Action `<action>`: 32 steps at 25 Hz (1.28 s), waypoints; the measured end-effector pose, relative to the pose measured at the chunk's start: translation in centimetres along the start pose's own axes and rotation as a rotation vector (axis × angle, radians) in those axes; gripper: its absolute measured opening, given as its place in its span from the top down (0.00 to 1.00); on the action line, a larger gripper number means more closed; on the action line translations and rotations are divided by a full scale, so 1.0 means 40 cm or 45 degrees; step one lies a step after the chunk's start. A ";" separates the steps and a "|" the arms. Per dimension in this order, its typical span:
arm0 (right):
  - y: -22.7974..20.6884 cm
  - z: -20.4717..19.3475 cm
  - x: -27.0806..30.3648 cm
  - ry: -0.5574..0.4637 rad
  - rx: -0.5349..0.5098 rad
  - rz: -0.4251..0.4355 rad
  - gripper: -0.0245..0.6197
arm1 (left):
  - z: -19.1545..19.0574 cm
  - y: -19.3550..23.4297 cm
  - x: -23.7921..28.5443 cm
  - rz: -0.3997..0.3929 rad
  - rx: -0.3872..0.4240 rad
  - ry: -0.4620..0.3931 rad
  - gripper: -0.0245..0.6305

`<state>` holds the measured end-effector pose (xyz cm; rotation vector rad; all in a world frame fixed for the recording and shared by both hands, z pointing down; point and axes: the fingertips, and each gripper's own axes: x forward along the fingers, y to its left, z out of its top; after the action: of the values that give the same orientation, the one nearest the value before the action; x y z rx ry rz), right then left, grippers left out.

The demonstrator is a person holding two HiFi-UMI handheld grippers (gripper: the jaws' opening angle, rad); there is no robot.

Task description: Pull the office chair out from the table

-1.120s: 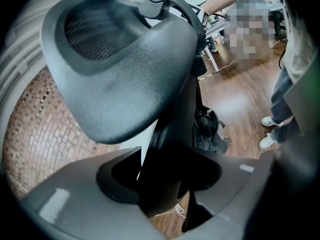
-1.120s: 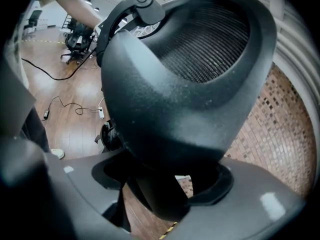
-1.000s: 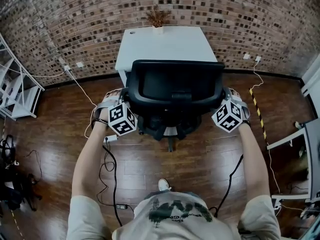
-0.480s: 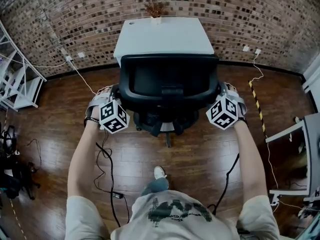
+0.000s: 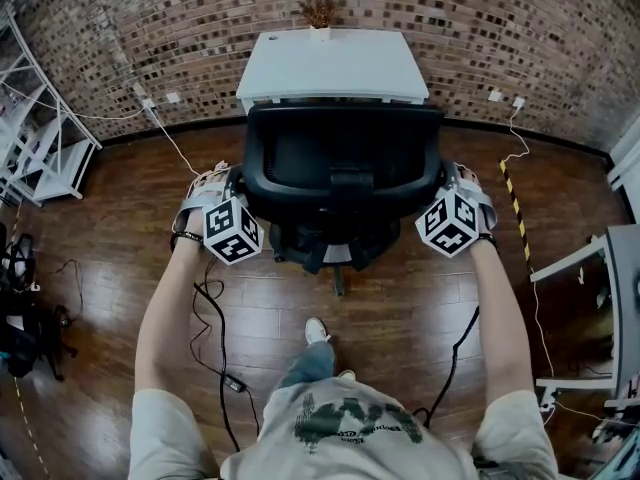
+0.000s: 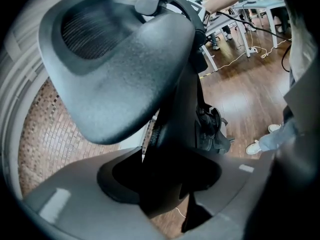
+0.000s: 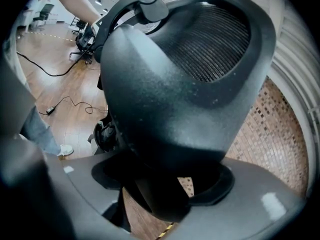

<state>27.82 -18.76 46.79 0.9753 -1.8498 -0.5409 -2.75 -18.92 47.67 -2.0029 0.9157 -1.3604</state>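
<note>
The office chair (image 5: 340,168), just before the desk (image 5: 335,63), is being gripped at both backrest edges: left tool (image 5: 240,184) closing on one, right tool (image 5: 445,182) clamped on the other. Slippage is being risked by uneven pulling, or by casters catching the cable (image 5: 214,334).

Back wall is mottled brown brick wall (image 5: 520,28) across the full width, with white sockets (image 5: 173,97) low on it at left and right. Floor (image 5: 100,268) is dark wooden planks, black cables (image 5: 215,338) trailing over it, a yellow-black tape strip (image 5: 512,208) at right. White bench (image 5: 340,63) stands against the wall at centre; white metal rack (image 5: 40,153) far left, white-framed desk (image 5: 585,268) far right.
</note>
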 end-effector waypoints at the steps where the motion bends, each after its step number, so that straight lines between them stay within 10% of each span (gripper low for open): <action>1: 0.005 -0.001 -0.007 -0.002 -0.001 -0.001 0.43 | 0.000 -0.006 -0.007 0.001 0.000 0.003 0.59; 20: 0.021 -0.008 -0.022 -0.039 -0.001 -0.064 0.43 | -0.001 -0.028 -0.015 0.053 -0.035 0.032 0.58; 32: 0.063 0.001 -0.150 -0.106 0.137 -0.149 0.43 | 0.011 -0.025 -0.131 0.247 -0.273 -0.086 0.54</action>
<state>28.22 -12.42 45.34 1.1541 -1.9203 -0.5647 -3.46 -14.18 45.30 -2.0401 1.2334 -1.1220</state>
